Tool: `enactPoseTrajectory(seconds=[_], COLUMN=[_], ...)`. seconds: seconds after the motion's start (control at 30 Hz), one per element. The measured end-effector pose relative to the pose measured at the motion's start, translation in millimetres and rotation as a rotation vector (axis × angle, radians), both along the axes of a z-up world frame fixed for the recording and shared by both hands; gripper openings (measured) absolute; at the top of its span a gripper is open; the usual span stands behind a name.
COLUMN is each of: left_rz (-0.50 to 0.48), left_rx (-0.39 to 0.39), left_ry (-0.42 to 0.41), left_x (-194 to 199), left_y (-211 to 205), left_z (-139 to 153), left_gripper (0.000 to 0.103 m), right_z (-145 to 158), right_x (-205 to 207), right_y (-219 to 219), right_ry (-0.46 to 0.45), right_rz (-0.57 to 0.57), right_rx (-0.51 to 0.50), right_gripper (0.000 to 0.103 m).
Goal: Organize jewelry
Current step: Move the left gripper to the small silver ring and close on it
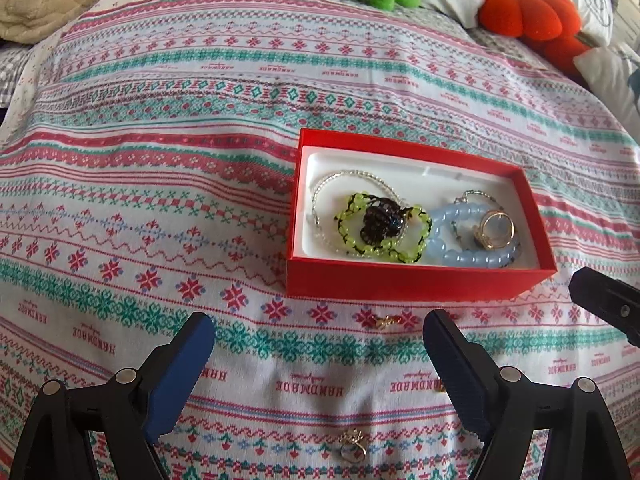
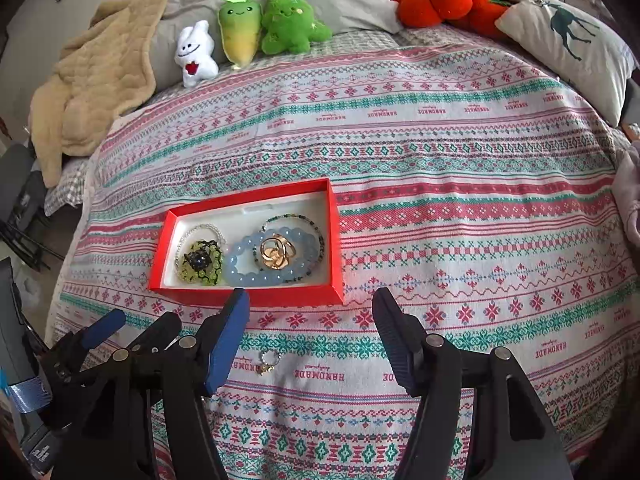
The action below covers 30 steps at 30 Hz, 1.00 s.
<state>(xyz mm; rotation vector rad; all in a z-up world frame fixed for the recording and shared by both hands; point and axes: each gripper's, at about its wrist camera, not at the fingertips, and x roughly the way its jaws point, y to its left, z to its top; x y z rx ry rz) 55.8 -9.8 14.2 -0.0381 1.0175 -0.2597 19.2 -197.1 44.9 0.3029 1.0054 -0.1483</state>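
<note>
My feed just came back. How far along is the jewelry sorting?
Mostly done: the red box already holds the green bracelet, the blue bead bracelet and a gold ring. In hand: nothing; the left gripper and right gripper are both open and empty. Left: a silver ring and a small gold piece on the cloth.

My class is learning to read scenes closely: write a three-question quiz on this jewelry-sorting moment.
1. True or false: the red box has its lid on.
2. Which piece lies inside the blue bead bracelet? A) gold ring B) watch C) key
3. Fill in: both claws are ____, with nothing between their fingers.

Key:
1. False; it is uncovered, with jewelry showing.
2. A, the gold ring.
3. Open: left claw and right claw. A small silver ring lies on the patterned cloth outside the box.
</note>
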Motion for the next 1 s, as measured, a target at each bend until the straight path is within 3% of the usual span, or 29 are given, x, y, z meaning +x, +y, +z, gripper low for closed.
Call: enactPoseTrajectory(seconds=[0.43,0.77,0.87,1.0], left_rz=[0.042,0.028,-0.020,-0.078], left_rx=[-0.038,-0.132,-0.165,-0.194], left_ry=[0.119,0.210,0.247,0.337], left_x=[-13,-13,-15,-15], left_y=[18,23,16,1], left_z=[-7,-24,-28,-42], left_gripper=[0.089,0.087,0.078,0.059], right_z=[-17,-34,-37,-41], right_x=[-18,-20,-19,-17], right_y=[3,-2,-2,-3], right_ry=[0.102,0.175,0.192,0.205], right_rz=[-0.015,-0.032,-0.026,-0.026], right_rx=[0.021,0.076,0.081,0.079], right_gripper=[0.068,0.068,0.068,0.068])
